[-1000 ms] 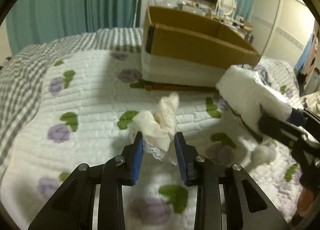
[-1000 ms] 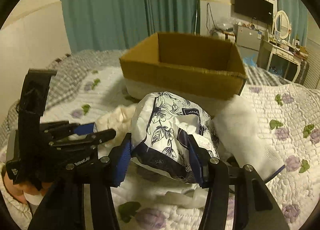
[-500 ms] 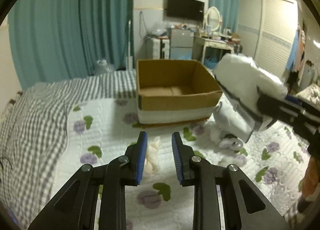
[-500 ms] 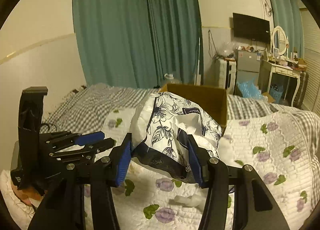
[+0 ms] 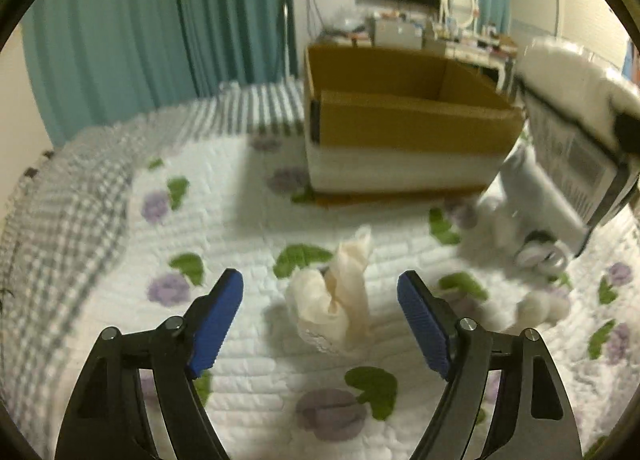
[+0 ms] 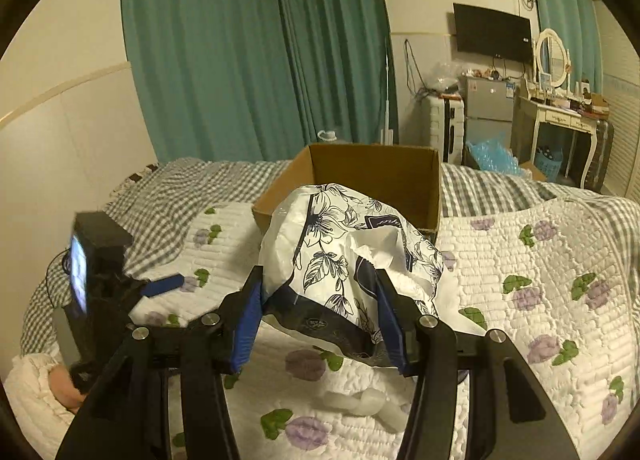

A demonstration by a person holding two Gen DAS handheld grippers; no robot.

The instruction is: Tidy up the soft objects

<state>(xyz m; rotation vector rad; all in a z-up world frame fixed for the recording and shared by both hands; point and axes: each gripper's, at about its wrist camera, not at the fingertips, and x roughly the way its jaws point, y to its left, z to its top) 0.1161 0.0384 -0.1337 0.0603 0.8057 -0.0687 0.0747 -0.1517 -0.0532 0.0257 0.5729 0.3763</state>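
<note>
Item 1, nearest: left gripper (image 5: 320, 314), blue ribbed pads spread wide, nothing between them, hovering over the bed's quilt (image 5: 224, 220).

Item 2, just beyond its tips: cream cloth (image 5: 334, 300), crumpled, lace edging at the near hem, one twisted end standing up. Lying on the quilt between the two pads' lines, touching neither. Judging: v. light, limp, will sag and trail; best taken at the bunched middle where the folds are thickest, not the thin standing tip.

Item 3: right gripper (image 6: 318, 316), clamping a floral tissue pack (image 6: 352, 260), white plastic film w/ dark flower print and navy band, held up in the air in front of the box. Judging: soft, squashy, film a bit slippery, light; the pads are biting the lower band at both sides, and the wrap is crinkling there.

Item 4, right of the cloth, on the quilt: small white plush toy (image 5: 536, 252), blurred, details unclear.

Item 5, quilt: white, quilted in rows, purple flowers & green leaves; grey check blanket (image 5: 60, 220) at the left.

Item 6, far: cardboard box (image 5: 400, 128), open top, stiff brown walls, white lower band, sitting on the bed; inside looking bare as far as visible.
</note>
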